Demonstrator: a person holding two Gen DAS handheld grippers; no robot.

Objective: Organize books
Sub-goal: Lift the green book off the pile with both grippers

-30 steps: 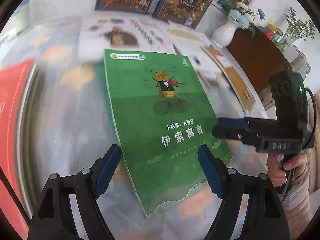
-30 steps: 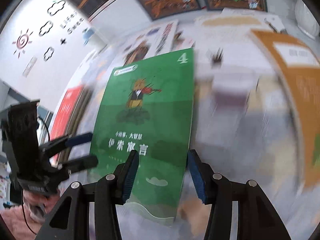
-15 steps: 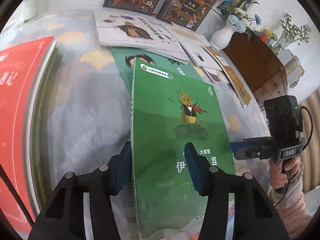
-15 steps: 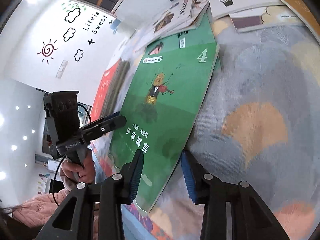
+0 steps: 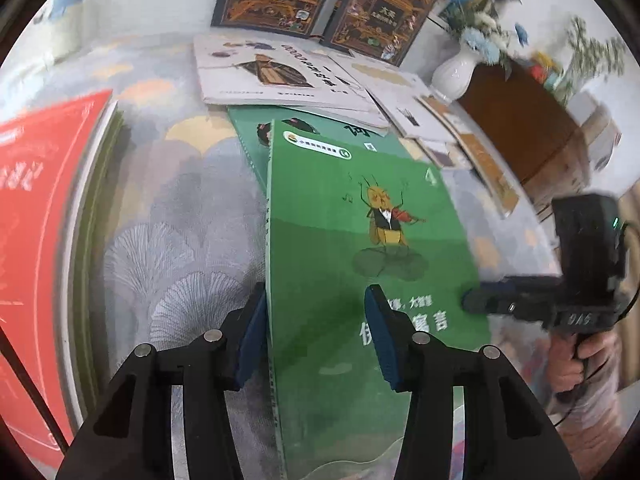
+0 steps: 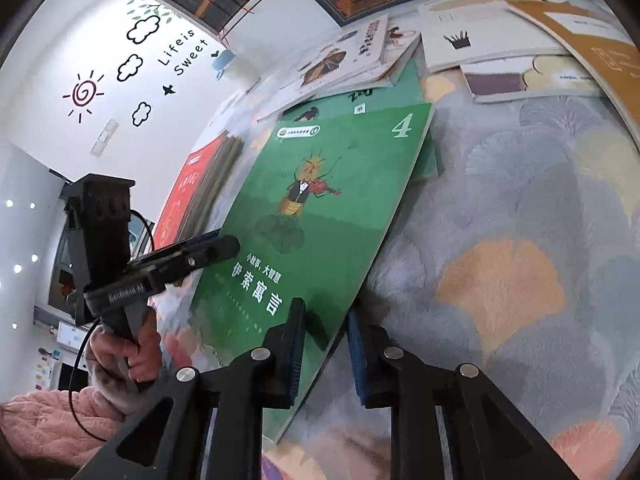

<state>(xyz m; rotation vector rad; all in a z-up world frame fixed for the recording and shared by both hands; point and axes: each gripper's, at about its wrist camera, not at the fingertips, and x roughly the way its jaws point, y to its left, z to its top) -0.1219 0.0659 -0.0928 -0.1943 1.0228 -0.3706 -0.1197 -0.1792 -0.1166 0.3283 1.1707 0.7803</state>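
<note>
now green book (image 5: pixel 344 240) between both closing jaws

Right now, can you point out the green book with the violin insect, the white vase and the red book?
green book (image 5: pixel 360 248), left wrist view, middle of its front cover.
white vase (image 5: pixel 454 72), left wrist view, its rounded belly.
red book (image 5: pixel 36 184), left wrist view, its red cover.

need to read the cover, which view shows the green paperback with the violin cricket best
The right wrist view: the green paperback with the violin cricket shows its title, the numeral 4 and the cricket sharp and unblocked. The left wrist view shows it blurrier, with one pad covering part of the title.
</note>
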